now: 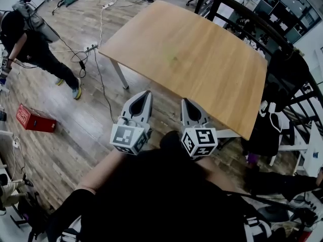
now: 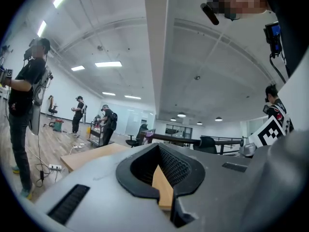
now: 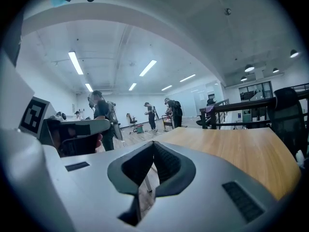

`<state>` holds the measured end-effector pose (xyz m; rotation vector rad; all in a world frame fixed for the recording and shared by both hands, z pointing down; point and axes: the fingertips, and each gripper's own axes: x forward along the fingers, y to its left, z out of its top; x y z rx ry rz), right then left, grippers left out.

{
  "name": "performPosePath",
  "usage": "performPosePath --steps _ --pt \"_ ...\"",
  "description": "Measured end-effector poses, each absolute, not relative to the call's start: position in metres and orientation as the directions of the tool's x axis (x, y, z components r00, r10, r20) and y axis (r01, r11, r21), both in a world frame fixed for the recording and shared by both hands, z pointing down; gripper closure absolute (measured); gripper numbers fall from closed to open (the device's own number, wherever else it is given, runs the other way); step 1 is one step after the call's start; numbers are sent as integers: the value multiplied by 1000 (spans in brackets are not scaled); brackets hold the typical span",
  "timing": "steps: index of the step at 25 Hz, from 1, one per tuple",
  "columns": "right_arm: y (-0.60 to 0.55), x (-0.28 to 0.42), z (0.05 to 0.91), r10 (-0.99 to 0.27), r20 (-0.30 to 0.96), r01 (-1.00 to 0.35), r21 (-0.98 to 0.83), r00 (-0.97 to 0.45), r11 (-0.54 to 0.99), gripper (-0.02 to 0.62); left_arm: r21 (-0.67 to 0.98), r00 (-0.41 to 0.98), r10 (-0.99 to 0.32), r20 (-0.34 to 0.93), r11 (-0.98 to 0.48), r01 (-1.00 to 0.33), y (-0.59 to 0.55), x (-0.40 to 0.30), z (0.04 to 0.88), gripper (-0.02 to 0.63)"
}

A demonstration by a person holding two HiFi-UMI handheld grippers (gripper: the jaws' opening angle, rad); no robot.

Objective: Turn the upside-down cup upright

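No cup shows in any view. The wooden table point(image 1: 192, 54) has a bare top. My left gripper point(image 1: 146, 93) and right gripper point(image 1: 185, 102) are held side by side close to my body, short of the table's near corner, both pointing toward it. Both are shut, their jaws meeting with nothing between them. In the left gripper view the left gripper point(image 2: 158, 148) points level, with the table point(image 2: 94, 154) showing beyond it. In the right gripper view the right gripper point(image 3: 153, 145) tilts slightly down, and the table point(image 3: 241, 149) spreads out to its right.
A person point(image 1: 30, 39) stands on the wooden floor at far left, near cables and a power strip point(image 1: 91, 48). A red box point(image 1: 34, 119) lies on the floor at left. Dark chairs and a black railing point(image 1: 282, 79) crowd the table's right side. Other people stand far off.
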<state>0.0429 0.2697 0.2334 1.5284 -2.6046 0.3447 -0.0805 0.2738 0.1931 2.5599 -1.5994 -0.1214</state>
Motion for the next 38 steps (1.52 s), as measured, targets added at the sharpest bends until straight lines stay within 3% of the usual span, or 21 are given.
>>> performPosePath --steps 5,12,20,21,24,31,35,38 --pt "185 30 252 -845 227 -874 -90 -484 477 583 125 424 -906 10 -419 -899 191 -97 206 598" --pt "41 37 311 -827 281 -872 -113 -487 476 581 105 406 -905 128 -394 -913 51 -85 277 598" --pt "-79 12 378 -744 367 -822 -125 -558 555 580 79 404 -890 211 -396 -915 -74 -82 349 598" --pt "-89 11 388 -741 380 -823 -120 -554 555 567 78 406 -888 218 -398 -914 -85 -82 357 598" --pt "-118 6 419 -724 400 -815 -121 -562 566 427 67 422 -879 223 -418 -906 -115 -83 380 598" --pt "-172 -12 460 -729 368 -808 -127 -577 576 277 64 431 -862 267 -430 -900 -168 -103 443 598" --pt "-196 -26 486 -705 382 -782 -82 -598 618 224 81 428 -863 269 -423 -903 -184 -115 475 598" --pt "-206 -33 497 -696 387 -770 -62 -604 635 219 79 443 -853 277 -439 -895 -184 -118 493 598"
